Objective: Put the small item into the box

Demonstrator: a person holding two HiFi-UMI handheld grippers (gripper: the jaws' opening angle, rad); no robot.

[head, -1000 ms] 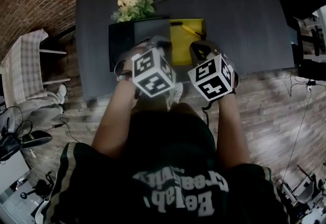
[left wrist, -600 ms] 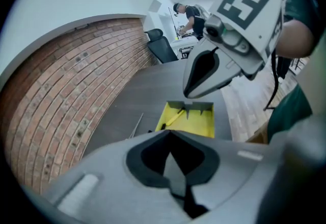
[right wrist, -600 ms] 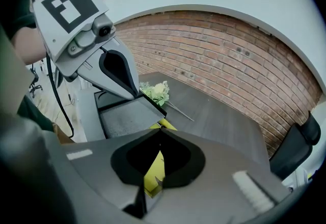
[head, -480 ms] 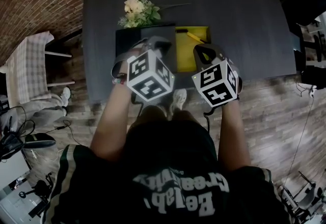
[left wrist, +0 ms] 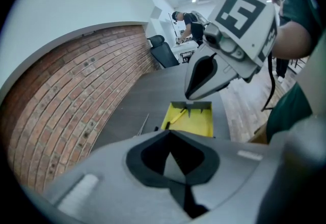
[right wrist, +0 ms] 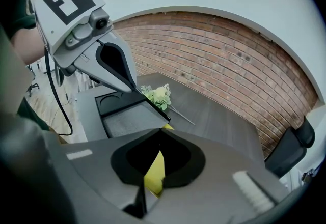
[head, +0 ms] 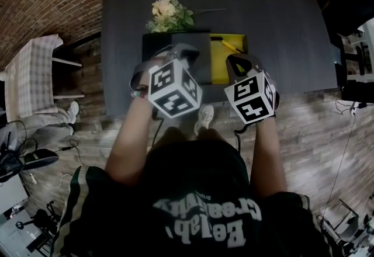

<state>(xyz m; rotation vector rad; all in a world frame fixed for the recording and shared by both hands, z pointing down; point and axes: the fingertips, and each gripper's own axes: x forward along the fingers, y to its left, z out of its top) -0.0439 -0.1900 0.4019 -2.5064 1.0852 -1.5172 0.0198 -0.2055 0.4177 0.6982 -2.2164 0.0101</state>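
Observation:
A yellow open box (head: 220,68) lies on the dark table (head: 280,22), with a thin yellow stick-like item (head: 230,45) across its far end. The left gripper view shows the same box (left wrist: 199,125) and item (left wrist: 176,114). Beside the yellow box sits a black box (head: 175,41) with a grey pad. My left gripper (head: 188,52) hovers over the black box, jaws shut and empty. My right gripper (head: 236,60) hovers over the yellow box's near part, jaws shut on nothing. Each gripper shows in the other's view: the right (left wrist: 189,96), the left (right wrist: 136,90).
A small bunch of pale flowers (head: 168,12) with a long stem lies just behind the black box. A chair with checked cloth (head: 29,77) stands to the table's left. The table's near edge runs under my wrists; a person's shoe (head: 204,117) is below.
The head view has shifted, so the table and boxes sit further right and lower in it. Both grippers stay shut, hovering over the boxes at the near edge.

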